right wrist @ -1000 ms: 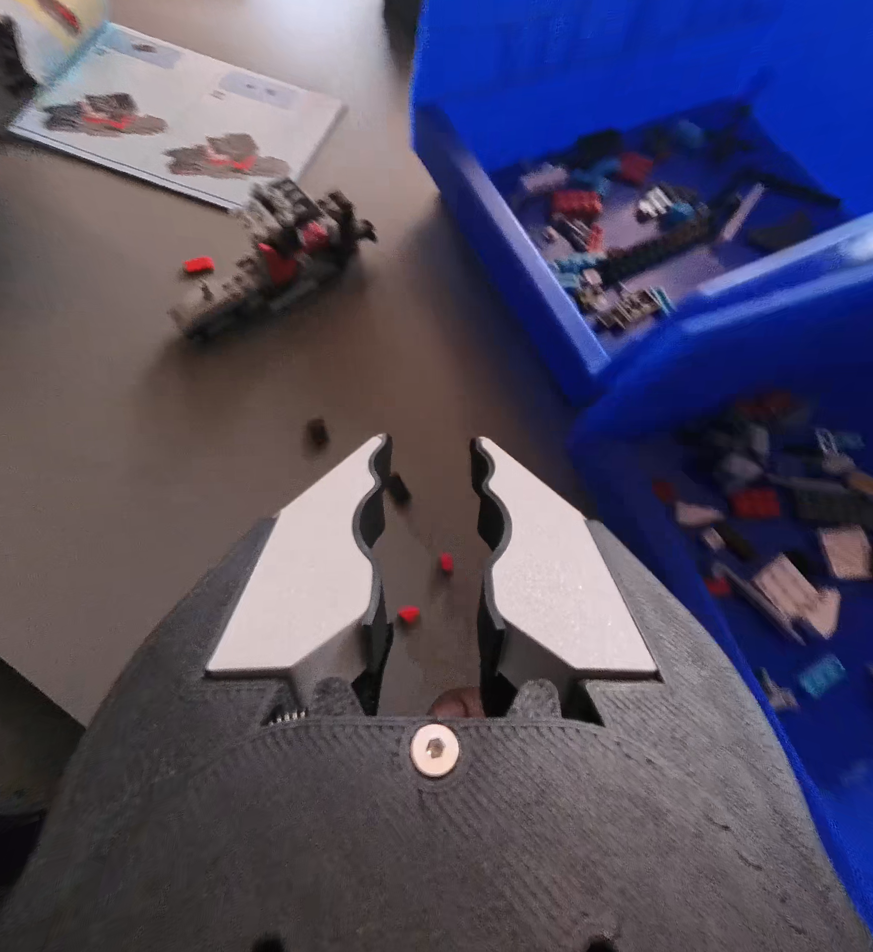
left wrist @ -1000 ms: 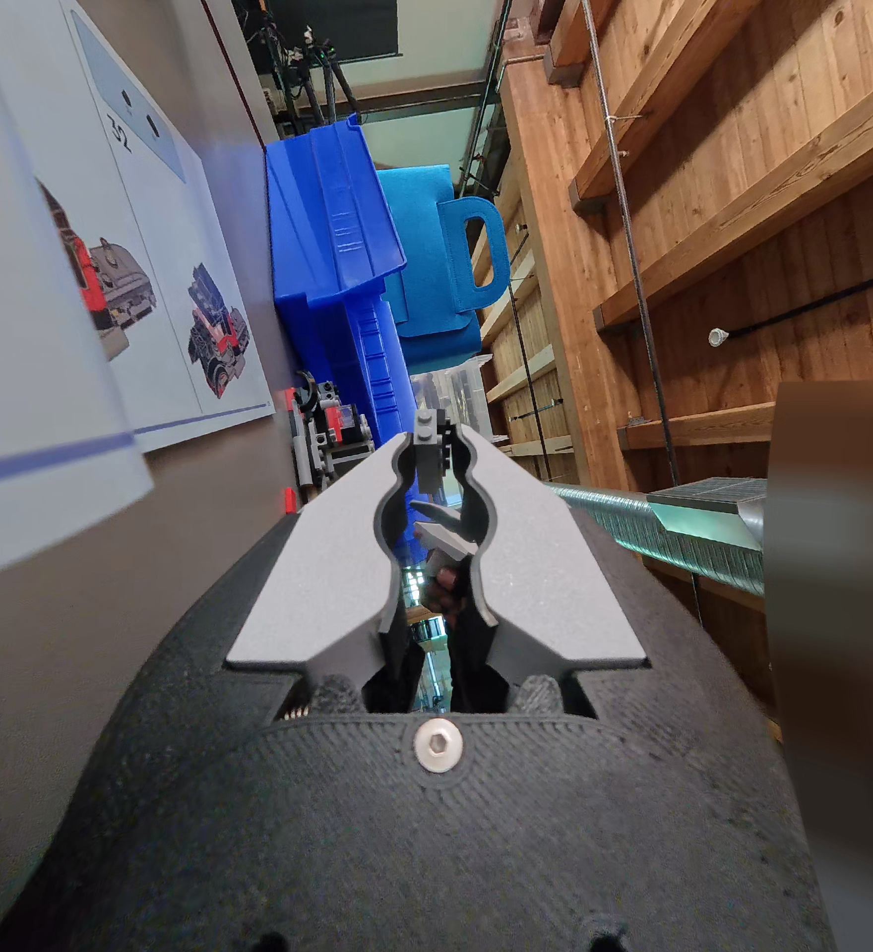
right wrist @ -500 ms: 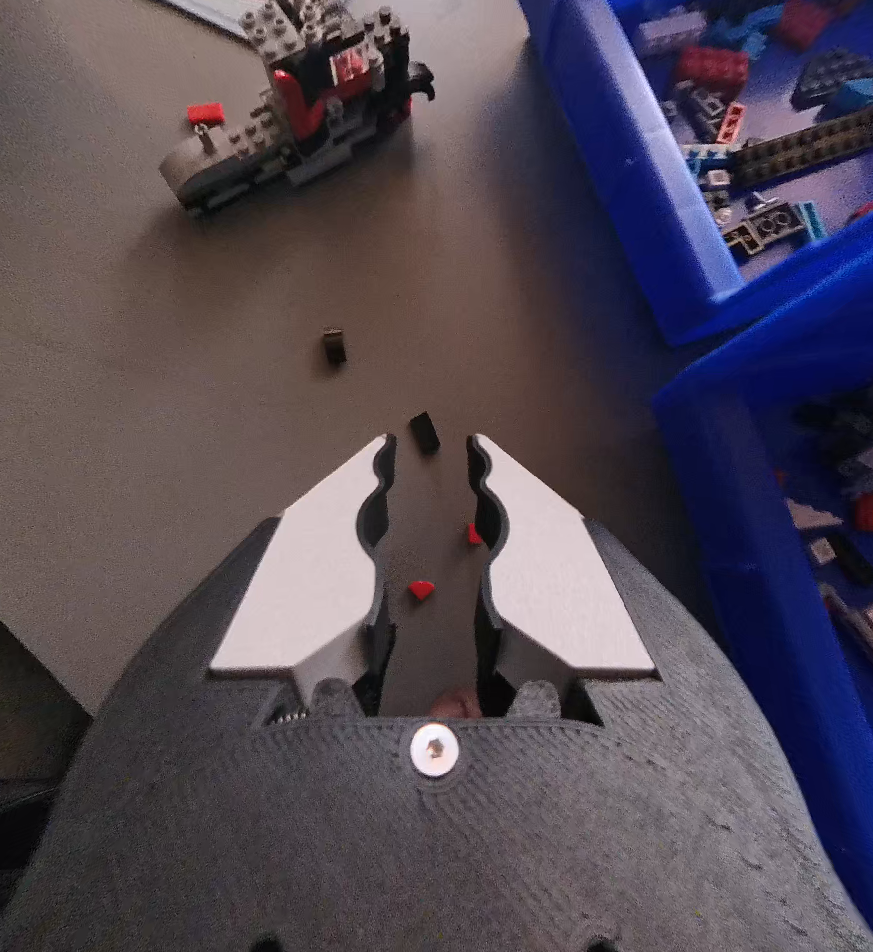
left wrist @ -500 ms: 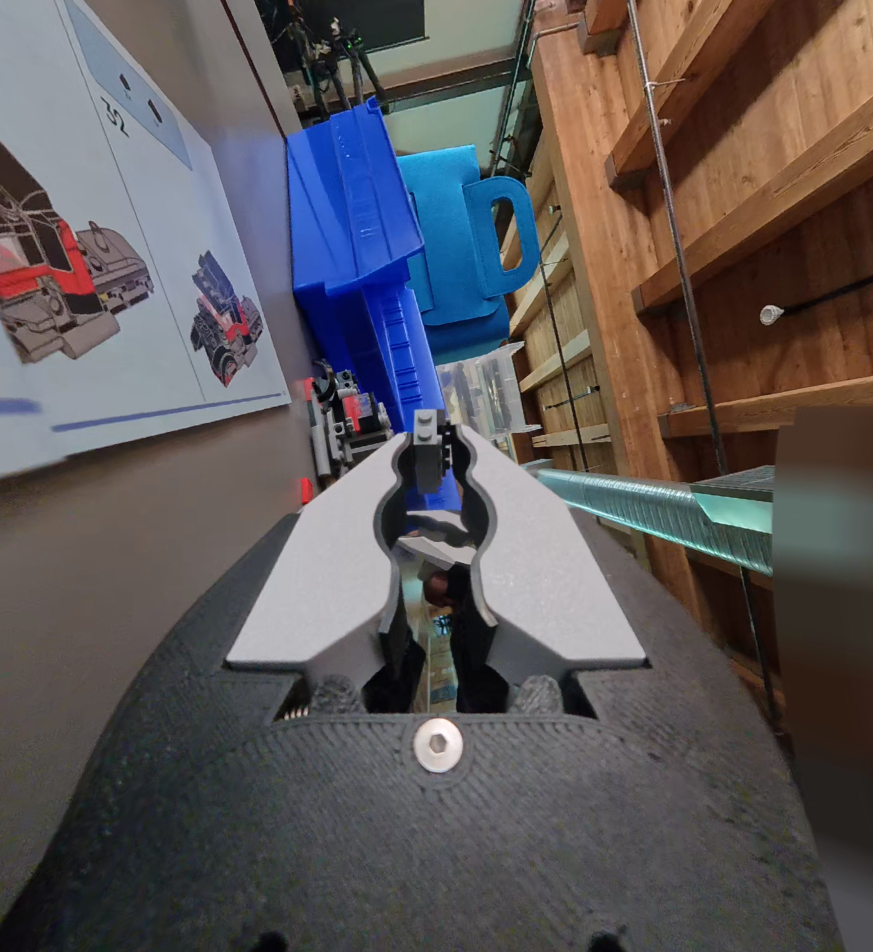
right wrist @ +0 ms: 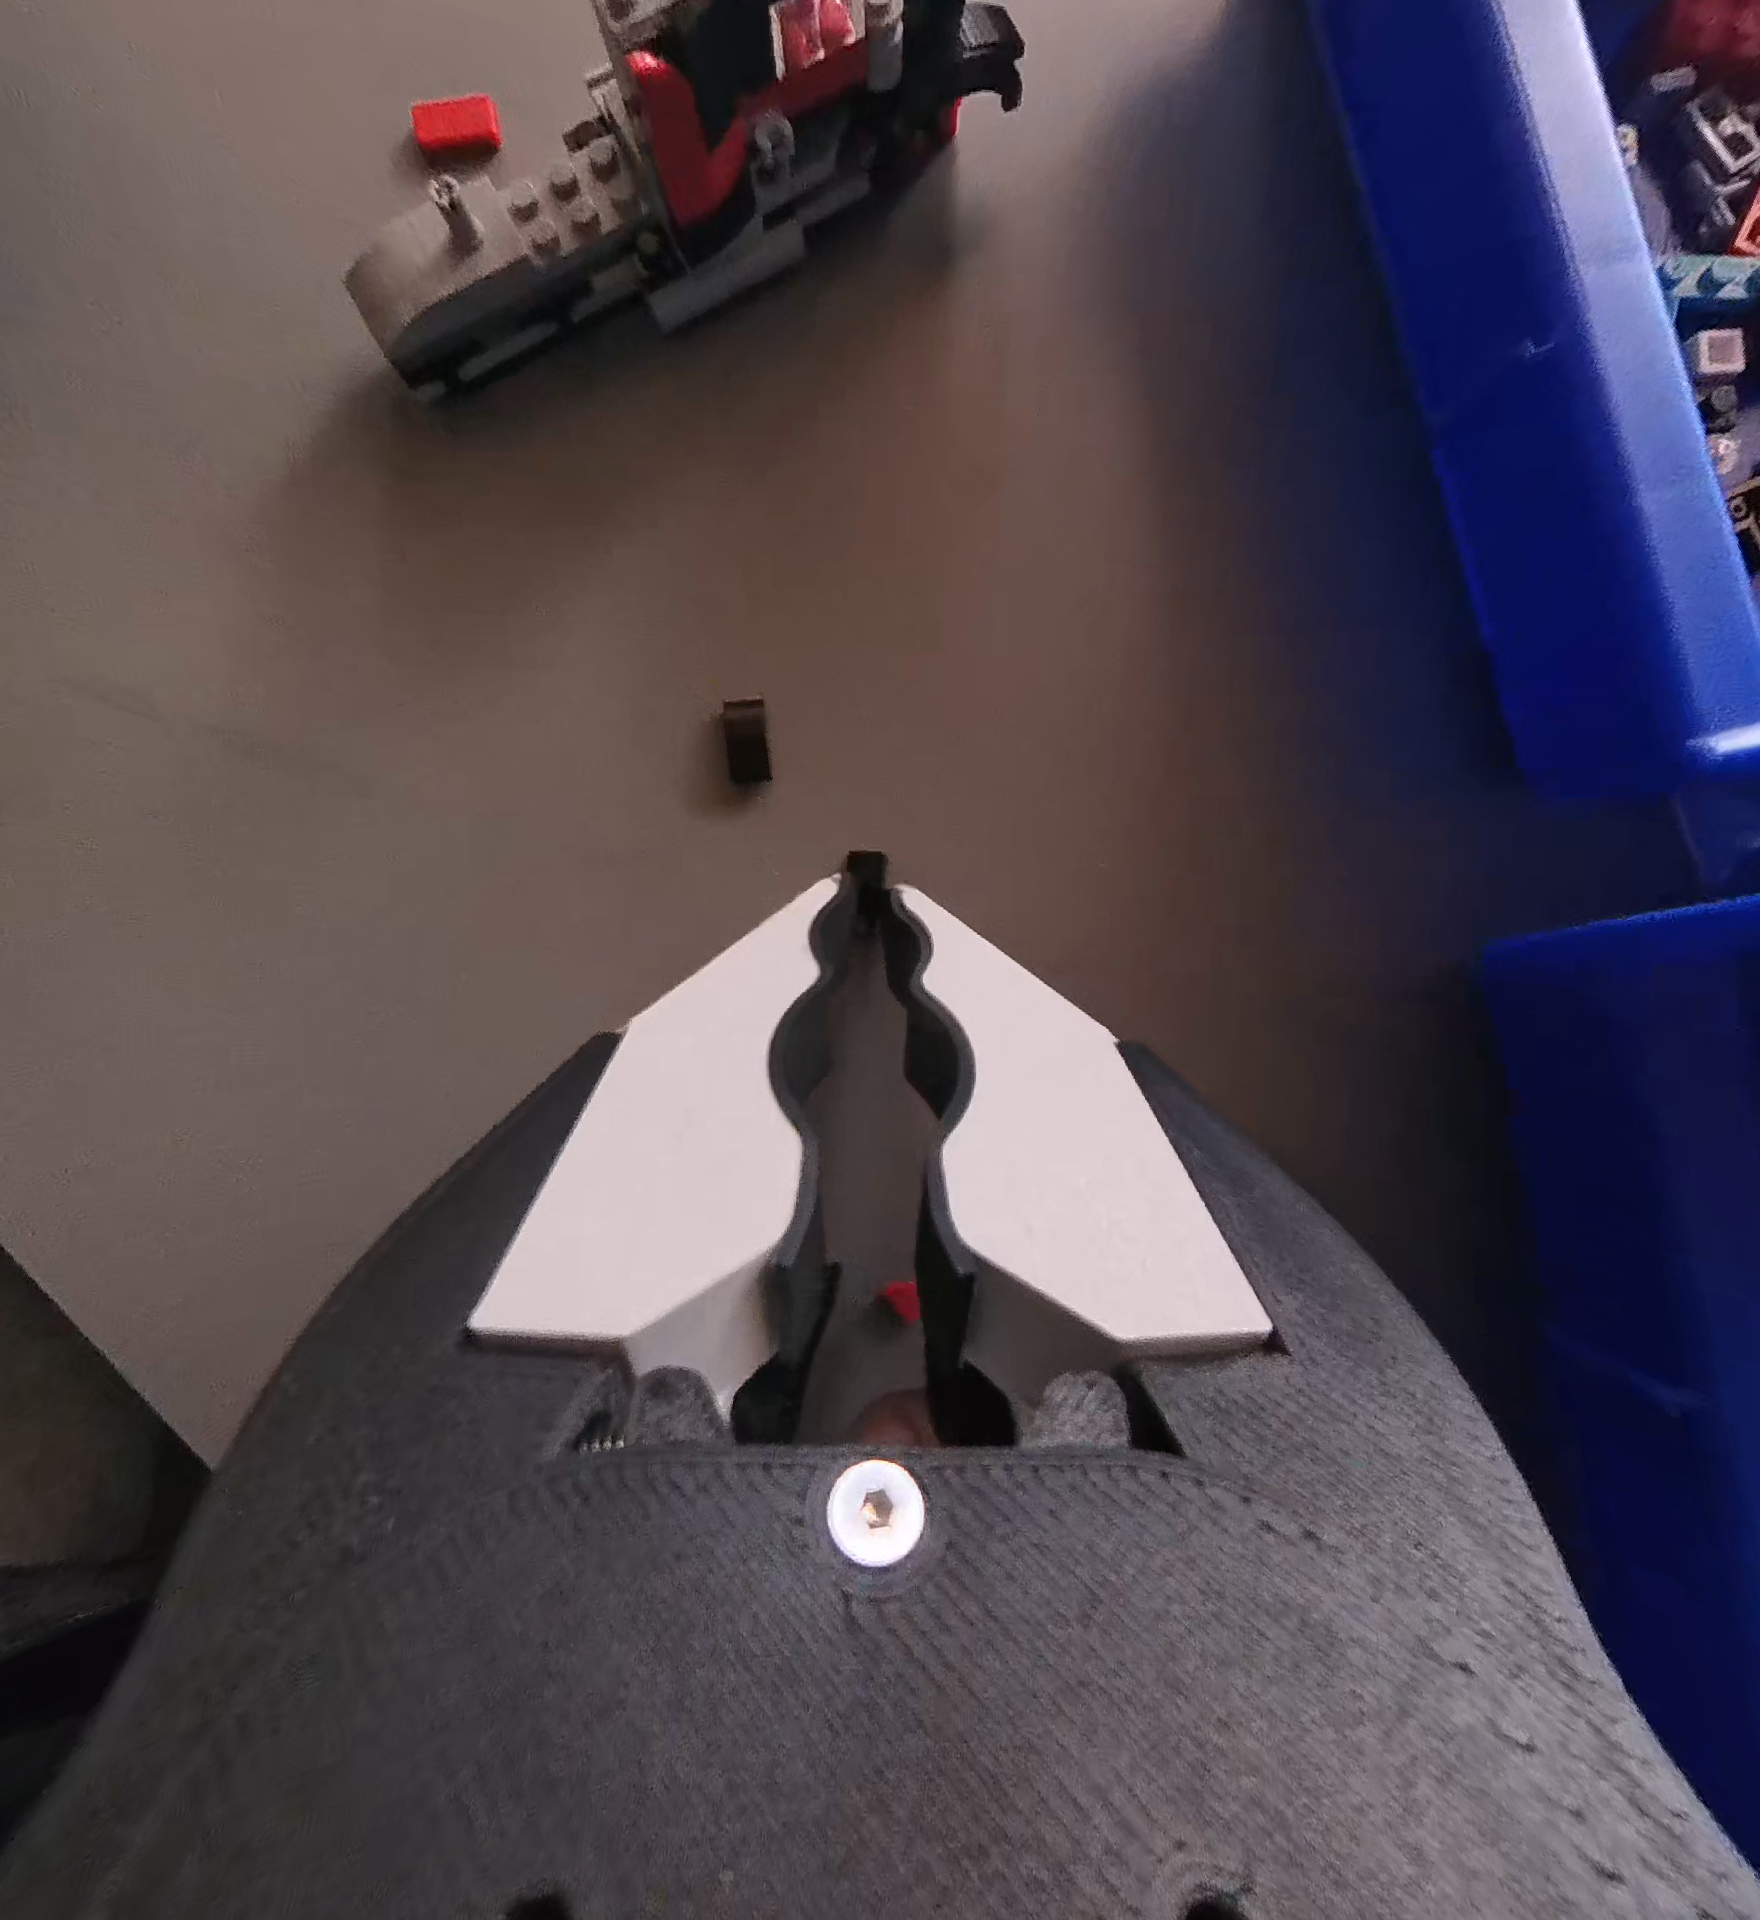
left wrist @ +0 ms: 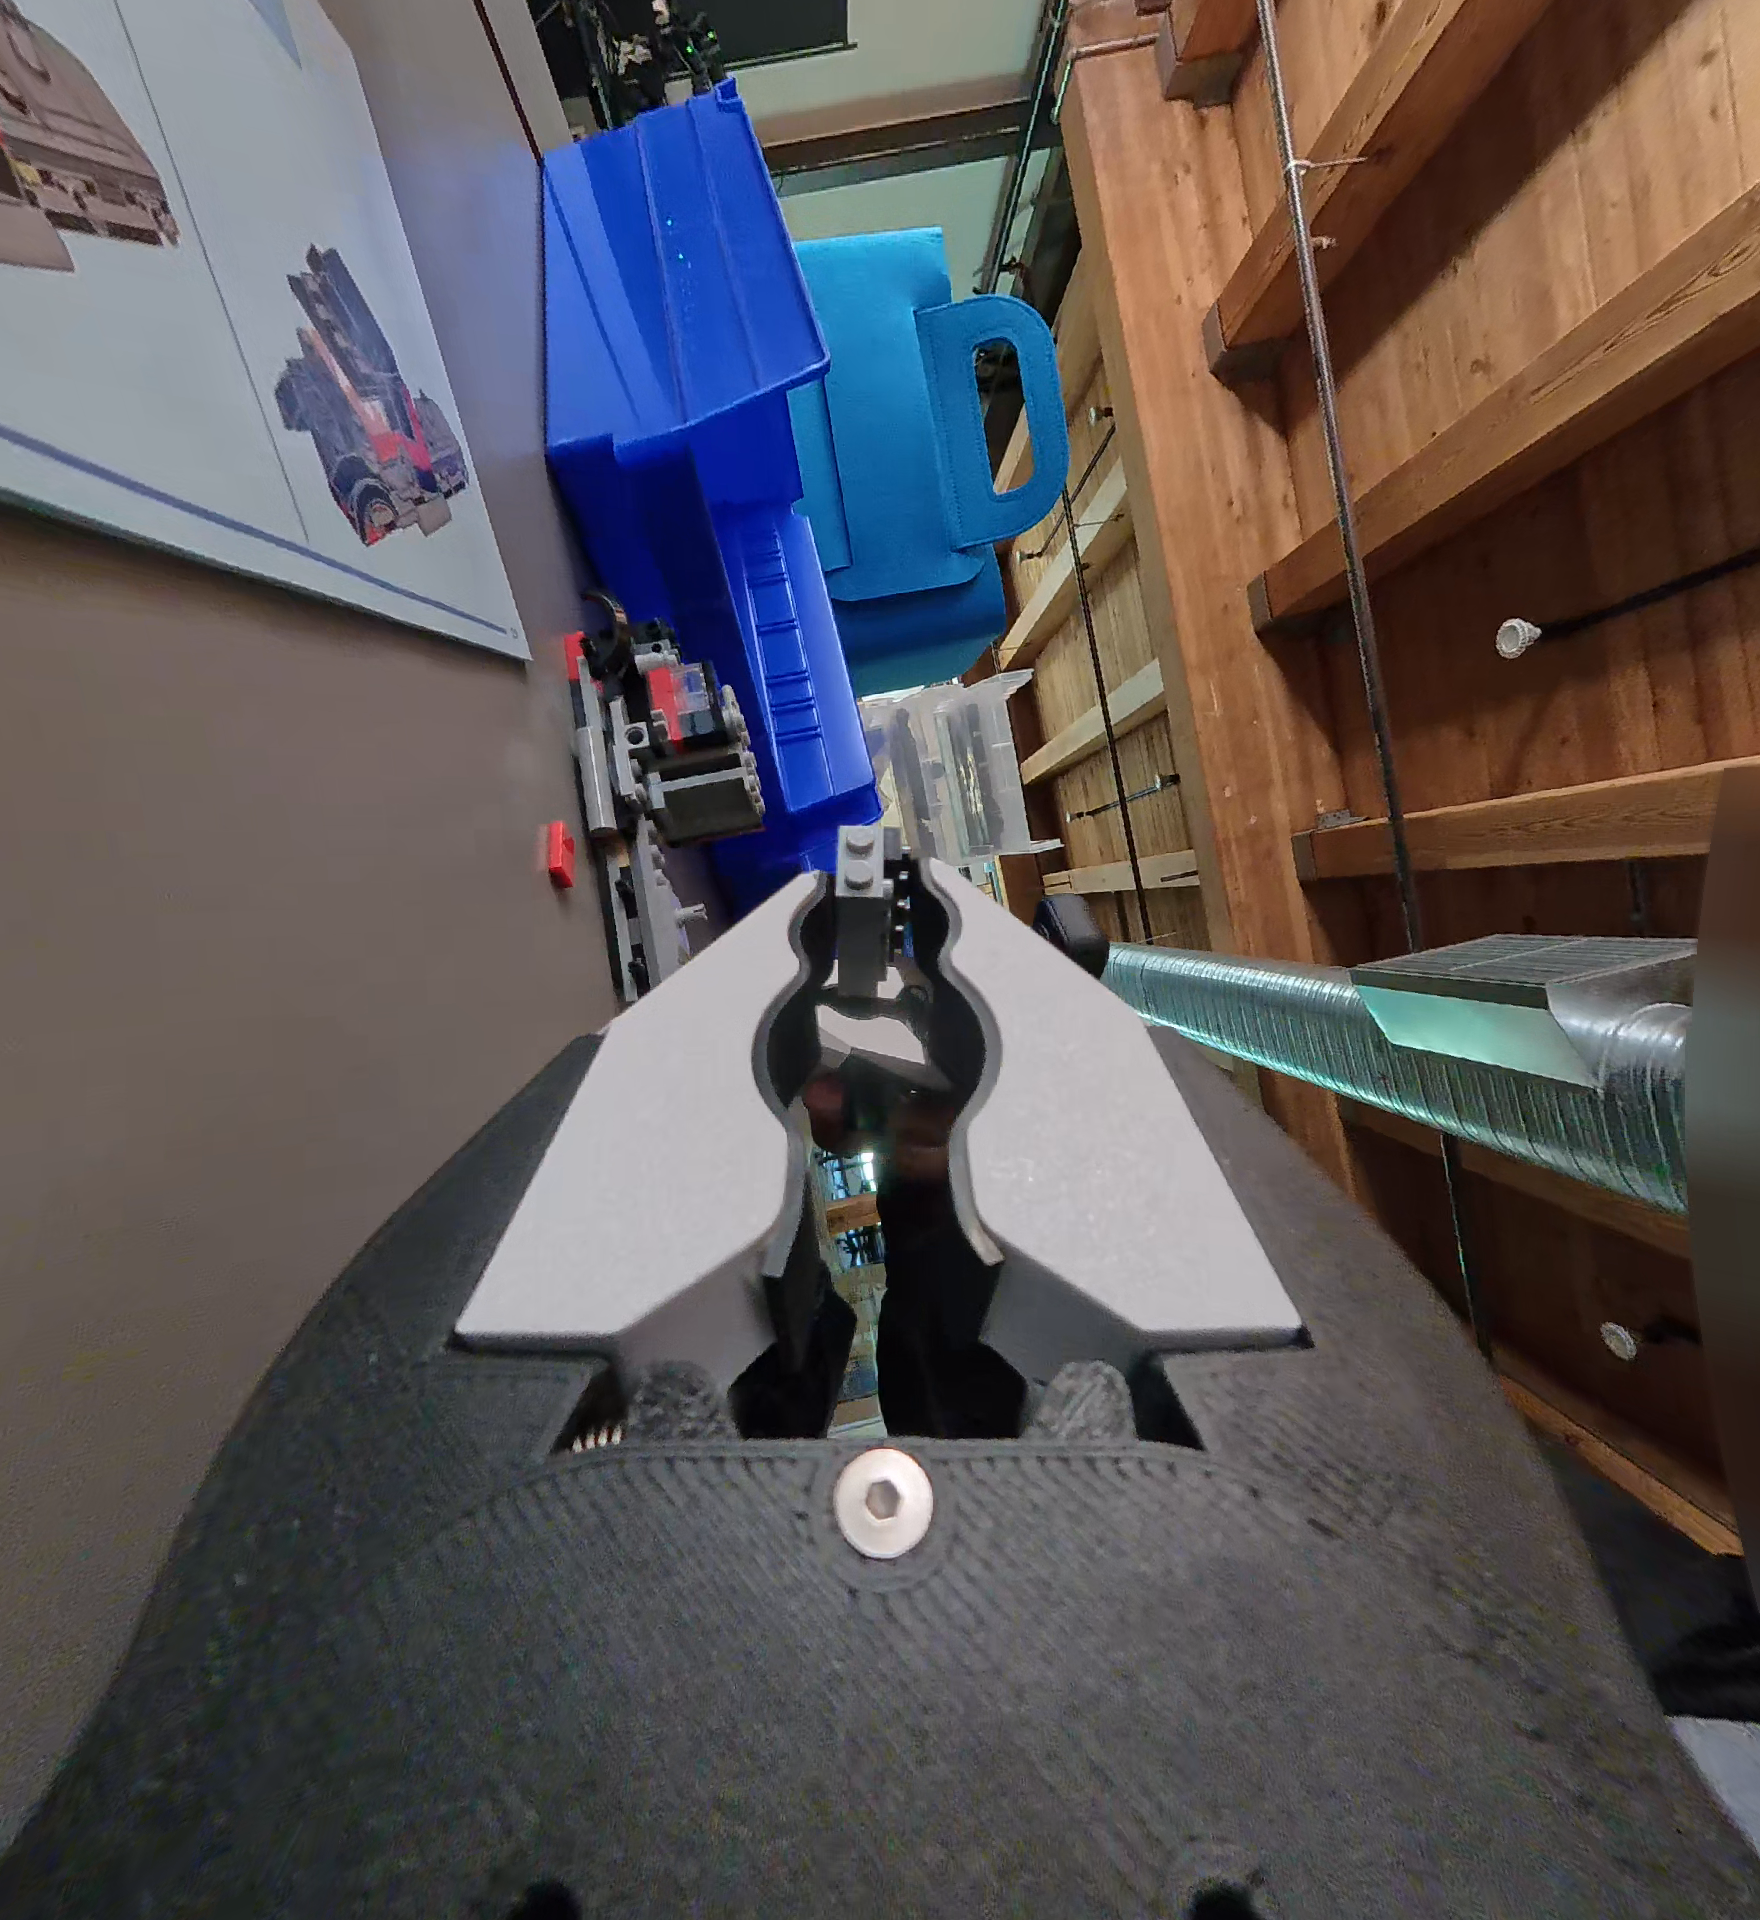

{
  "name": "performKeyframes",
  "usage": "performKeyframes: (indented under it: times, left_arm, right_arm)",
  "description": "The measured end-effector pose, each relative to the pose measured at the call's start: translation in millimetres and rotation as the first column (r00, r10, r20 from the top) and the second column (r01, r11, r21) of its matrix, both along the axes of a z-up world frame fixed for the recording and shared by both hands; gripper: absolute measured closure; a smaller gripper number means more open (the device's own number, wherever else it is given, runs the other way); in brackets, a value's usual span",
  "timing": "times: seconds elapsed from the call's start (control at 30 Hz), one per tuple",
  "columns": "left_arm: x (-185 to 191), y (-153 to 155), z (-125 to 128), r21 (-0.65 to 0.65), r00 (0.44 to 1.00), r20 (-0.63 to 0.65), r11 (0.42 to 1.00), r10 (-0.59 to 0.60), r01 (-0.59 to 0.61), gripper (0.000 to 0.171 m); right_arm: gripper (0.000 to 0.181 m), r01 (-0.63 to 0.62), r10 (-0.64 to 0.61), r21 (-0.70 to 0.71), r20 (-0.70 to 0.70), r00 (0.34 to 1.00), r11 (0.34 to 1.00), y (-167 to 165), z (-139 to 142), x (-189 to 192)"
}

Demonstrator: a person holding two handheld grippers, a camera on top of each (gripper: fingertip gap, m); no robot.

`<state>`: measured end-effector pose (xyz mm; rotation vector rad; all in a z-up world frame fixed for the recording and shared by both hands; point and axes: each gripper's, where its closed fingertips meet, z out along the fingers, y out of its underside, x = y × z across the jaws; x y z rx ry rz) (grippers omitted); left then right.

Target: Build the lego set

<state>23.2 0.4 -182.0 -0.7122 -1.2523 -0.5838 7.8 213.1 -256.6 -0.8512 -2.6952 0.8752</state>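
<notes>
With the left gripper clamped on a grey brick and the right gripper pinched on a small black piece above the table, both parts appear light, rigid and slippery, so grip flat sides.

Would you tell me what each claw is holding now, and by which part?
Left claw: small grey brick assembly, pinched by its sides. Right claw: small black piece, gripped at the tips.

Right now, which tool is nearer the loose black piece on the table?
Right. The right tool sits just short of the loose black piece. The left tool is off beside the instruction booklet.
</notes>
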Motion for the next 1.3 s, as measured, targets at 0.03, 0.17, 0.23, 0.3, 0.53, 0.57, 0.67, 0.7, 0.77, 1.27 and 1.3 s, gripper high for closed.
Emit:
performKeyframes:
  times: [0.03,0.17,0.23,0.3,0.53,0.57,0.67,0.7,0.77,1.27,1.3]
  left_arm:
    - [0.4,-0.2,0.2,0.003,1.0,-0.001,1.0,-0.002,0.002,0.158]
    - [1.3,-1.2,0.6,0.007,1.0,-0.001,1.0,-0.008,0.008,0.157]
    - [1.3,-3.0,0.5,0.007,1.0,0.0,1.0,-0.003,0.003,0.157]
    - [1.0,-5.5,0.4,0.007,1.0,0.001,1.0,0.003,-0.003,0.158]
    - [-0.7,-12.4,-0.5,-0.002,1.0,0.004,1.0,0.026,-0.026,0.158]
    - [-0.8,-12.7,-0.5,-0.001,1.0,0.004,1.0,0.027,-0.027,0.158]
    - [-0.5,-12.2,-0.6,-0.005,1.0,0.002,1.0,0.025,-0.025,0.158]
    - [-0.3,-11.9,-0.7,-0.006,1.0,0.001,1.0,0.023,-0.023,0.158]
    - [-0.1,-11.5,-0.8,-0.007,1.0,0.001,1.0,0.021,-0.021,0.157]
    - [3.0,-4.2,-1.8,-0.014,1.0,0.012,1.0,-0.013,0.013,0.158]
    - [2.8,-4.2,-1.8,-0.01,1.0,0.014,1.0,-0.014,0.014,0.157]
  right_arm:
    - [0.178,0.003,-0.003,-0.004,-0.003,1.0,1.0,-1.6,0.5,0.5]
    - [0.179,0.02,-0.02,-0.036,-0.012,1.0,0.999,-10.7,7.1,2.7]
    - [0.179,0.01,-0.012,-0.069,-0.022,1.0,0.998,-21.2,16.5,5.0]
    - [0.179,-0.018,0.015,-0.109,-0.027,1.0,0.994,-37.2,27.1,8.9]
    - [0.179,-0.142,0.136,-0.318,-0.04,0.99,0.937,-119.4,64.6,23.9]
    - [0.179,-0.159,0.155,-0.338,-0.041,0.987,0.928,-129.4,68.0,25.8]
    - [0.179,-0.187,0.182,-0.374,-0.049,0.982,0.909,-148.5,75.1,27.6]
    - [0.179,-0.189,0.185,-0.386,-0.048,0.982,0.903,-151.8,77.0,27.7]
    - [0.18,-0.181,0.182,-0.424,-0.038,0.983,0.888,-157.9,81.4,27.5]
    - [0.18,-0.177,0.2,-0.574,-0.023,0.979,0.8,-221.2,90.8,25.5]
    - [0.18,-0.177,0.2,-0.571,-0.023,0.98,0.802,-221.8,88.9,24.7]
